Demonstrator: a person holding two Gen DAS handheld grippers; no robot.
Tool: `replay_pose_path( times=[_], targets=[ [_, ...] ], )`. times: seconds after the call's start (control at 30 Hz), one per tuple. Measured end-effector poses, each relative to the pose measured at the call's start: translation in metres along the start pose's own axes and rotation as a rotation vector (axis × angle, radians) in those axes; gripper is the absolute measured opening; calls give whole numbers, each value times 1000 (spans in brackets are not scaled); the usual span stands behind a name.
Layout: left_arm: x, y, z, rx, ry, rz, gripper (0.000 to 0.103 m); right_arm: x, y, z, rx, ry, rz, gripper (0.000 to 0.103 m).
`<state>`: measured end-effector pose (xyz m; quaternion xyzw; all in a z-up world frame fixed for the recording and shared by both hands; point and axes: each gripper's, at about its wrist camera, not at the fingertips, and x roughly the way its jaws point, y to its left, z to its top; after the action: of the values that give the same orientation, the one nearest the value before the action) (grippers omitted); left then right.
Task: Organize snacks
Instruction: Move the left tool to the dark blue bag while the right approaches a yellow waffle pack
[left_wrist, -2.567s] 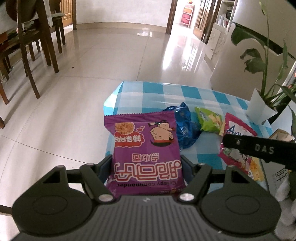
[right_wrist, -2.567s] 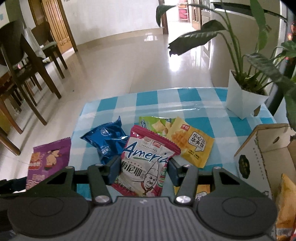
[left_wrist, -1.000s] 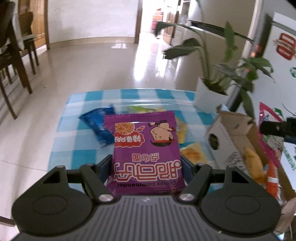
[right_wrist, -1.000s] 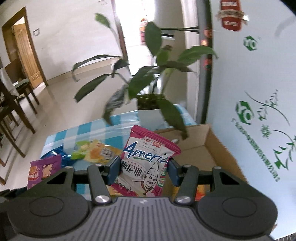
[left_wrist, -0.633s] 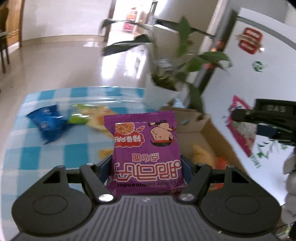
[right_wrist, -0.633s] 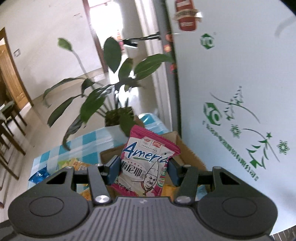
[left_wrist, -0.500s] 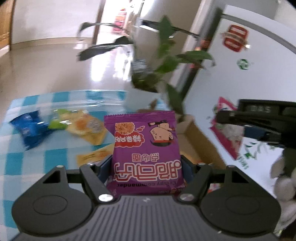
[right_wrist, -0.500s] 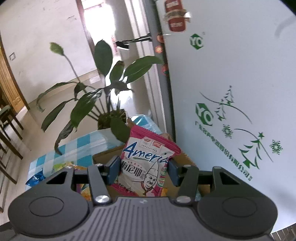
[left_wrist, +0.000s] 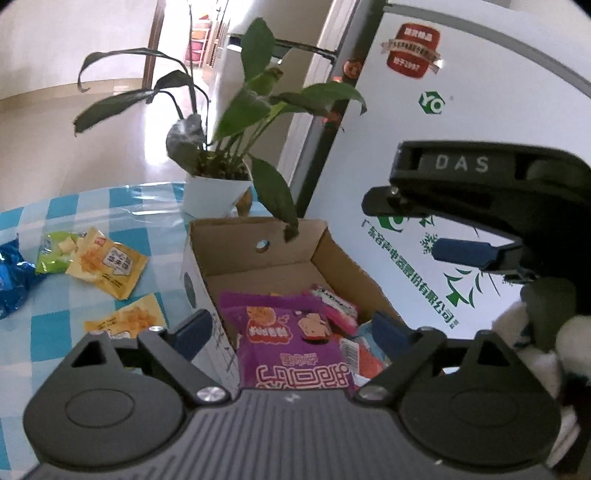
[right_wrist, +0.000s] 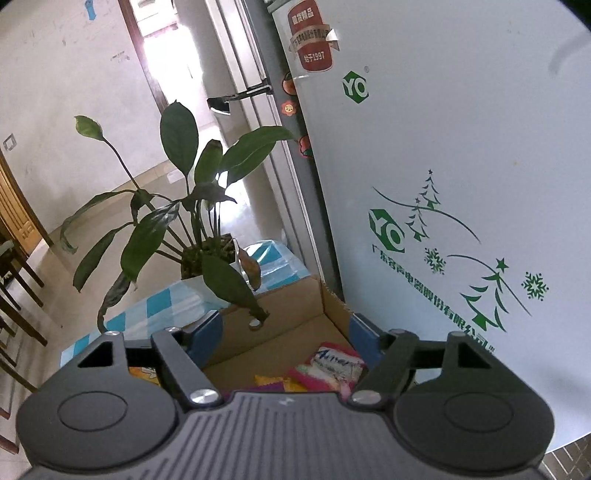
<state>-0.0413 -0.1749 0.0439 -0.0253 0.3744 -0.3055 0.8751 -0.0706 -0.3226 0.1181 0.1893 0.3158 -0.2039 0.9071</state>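
Snacks are partly sorted: the purple packet (left_wrist: 291, 343) lies in the cardboard box (left_wrist: 332, 254) directly below and ahead of the left tool (left_wrist: 291, 328), and the pink-and-white Ameria packet (right_wrist: 334, 365) lies in the same box under the right tool (right_wrist: 286, 332). Both tools have just been opening, and neither has anything between its blue pads now; the left tool's jaws stand wide to either side of the purple packet without touching it, and the right tool's jaws are likewise spread over the box with the pink packet loose beneath them. Other wrappers, orange and pale blue, show under and beside these two in the box, so several items are already stowed.

What remains sits on the checked desk (left_wrist: 92, 206) to the left of the left tool: a yellow packet (left_wrist: 107, 264) overlapping a green packet (left_wrist: 55, 251), a blue packet (left_wrist: 11, 277) at the far left edge, and an orange-yellow packet (left_wrist: 127, 321) just beside the box wall near the left jaw. A potted plant (left_wrist: 218, 184) stands beyond the box, one leaf drooping over its rim. Judging by this, four packets are left to collect, so the job looks a little past halfway.
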Motion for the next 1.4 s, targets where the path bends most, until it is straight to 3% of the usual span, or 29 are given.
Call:
replay_pose_path(
  times=[0.3, 0.93, 1.2, 1.4],
  targets=[
    [-11, 35, 1, -38, -9, 70, 93, 5, 12, -2, -11, 15, 45, 80],
    [-39, 151, 3, -115, -11, 290, 93, 18, 72, -19, -139, 61, 170, 81],
    [-34, 211, 14, -253, -48, 401, 93, 29, 109, -36, -221, 117, 251, 81],
    [-14, 252, 25, -372, -69, 436, 93, 40, 132, -54, -288, 182, 281, 81]
  ],
)
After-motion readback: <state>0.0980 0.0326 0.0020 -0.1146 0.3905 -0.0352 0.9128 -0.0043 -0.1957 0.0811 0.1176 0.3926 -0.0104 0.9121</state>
